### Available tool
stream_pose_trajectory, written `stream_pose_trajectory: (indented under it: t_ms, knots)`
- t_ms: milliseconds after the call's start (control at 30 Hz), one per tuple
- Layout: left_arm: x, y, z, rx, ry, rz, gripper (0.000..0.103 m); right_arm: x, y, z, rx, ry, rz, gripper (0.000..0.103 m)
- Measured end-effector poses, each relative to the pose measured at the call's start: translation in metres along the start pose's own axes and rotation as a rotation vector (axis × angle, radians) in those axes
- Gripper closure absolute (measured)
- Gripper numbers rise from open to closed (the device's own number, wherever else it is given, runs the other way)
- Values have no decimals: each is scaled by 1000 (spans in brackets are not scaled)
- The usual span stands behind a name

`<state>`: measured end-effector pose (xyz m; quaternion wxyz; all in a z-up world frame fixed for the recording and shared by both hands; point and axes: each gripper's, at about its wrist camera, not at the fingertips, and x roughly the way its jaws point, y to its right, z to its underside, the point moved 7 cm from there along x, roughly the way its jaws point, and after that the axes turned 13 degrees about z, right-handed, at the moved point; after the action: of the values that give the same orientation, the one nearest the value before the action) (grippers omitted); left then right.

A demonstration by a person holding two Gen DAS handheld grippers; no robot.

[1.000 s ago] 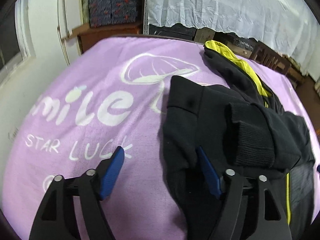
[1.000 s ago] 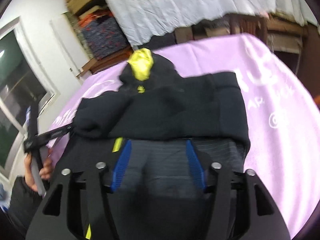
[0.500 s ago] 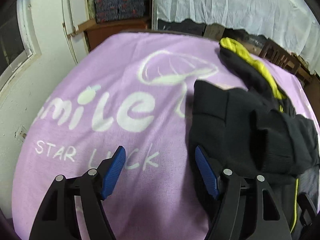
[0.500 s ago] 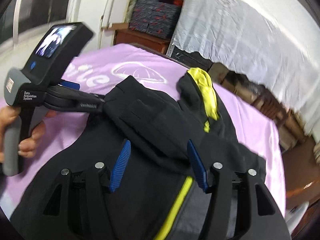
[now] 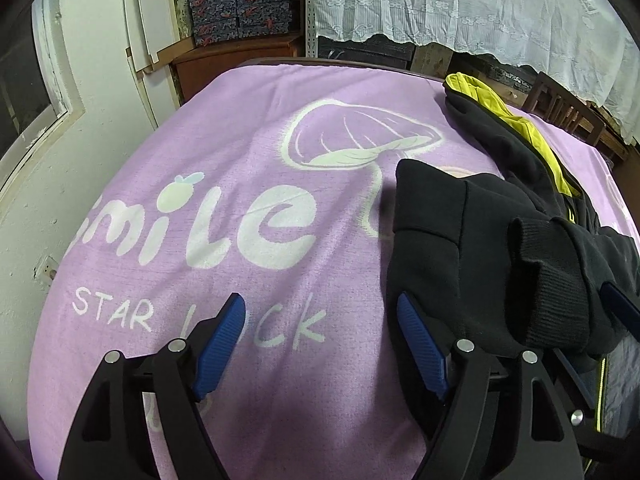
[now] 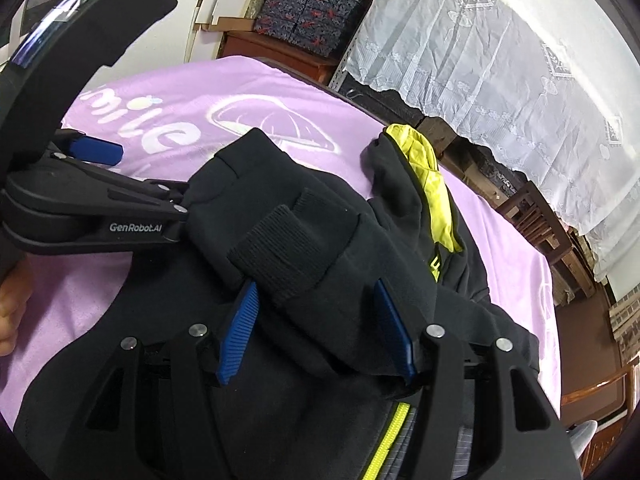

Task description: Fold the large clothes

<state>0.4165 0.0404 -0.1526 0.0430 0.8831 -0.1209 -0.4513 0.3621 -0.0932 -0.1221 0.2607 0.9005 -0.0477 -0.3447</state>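
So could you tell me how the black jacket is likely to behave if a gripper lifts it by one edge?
The jacket would probably go floppy; it already lies in soft folds on the blanket. Its thick fleece and ribbed cuff suggest some weight, so folded layers may slide apart. It looks unlikely to slip from the pads.

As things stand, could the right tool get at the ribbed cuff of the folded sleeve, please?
Probably yes: the ribbed cuff lies on top of the black jacket, uncovered, just ahead of the right tool, whose jaws stand apart around the sleeve.
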Motion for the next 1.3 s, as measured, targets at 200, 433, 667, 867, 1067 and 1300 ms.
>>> stream_pose_trajectory:
  t_ms: [200, 433, 667, 867, 1067, 1300]
  knots:
    - [0, -3, 1, -8, 8, -16, 16, -2, -10, 8, -73, 35, 31, 46]
    - [0, -3, 1, -7, 10, -18, 16, -12, 8, 4, 73, 18, -50, 83]
    - [0, -3, 1, -9, 17, -31, 14, -28, 101, 16, 412, -7, -78, 87]
    - [-1, 0, 1, 16, 32, -62, 14, 8, 189, 95, 748, -188, -144, 86]
    - [-2, 2, 1, 33, 43, -85, 14, 30, 192, 139, 1027, -250, -409, 55]
    - [-3, 2, 1, 40, 46, -92, 14, 32, 186, 125, 934, -226, -316, 94]
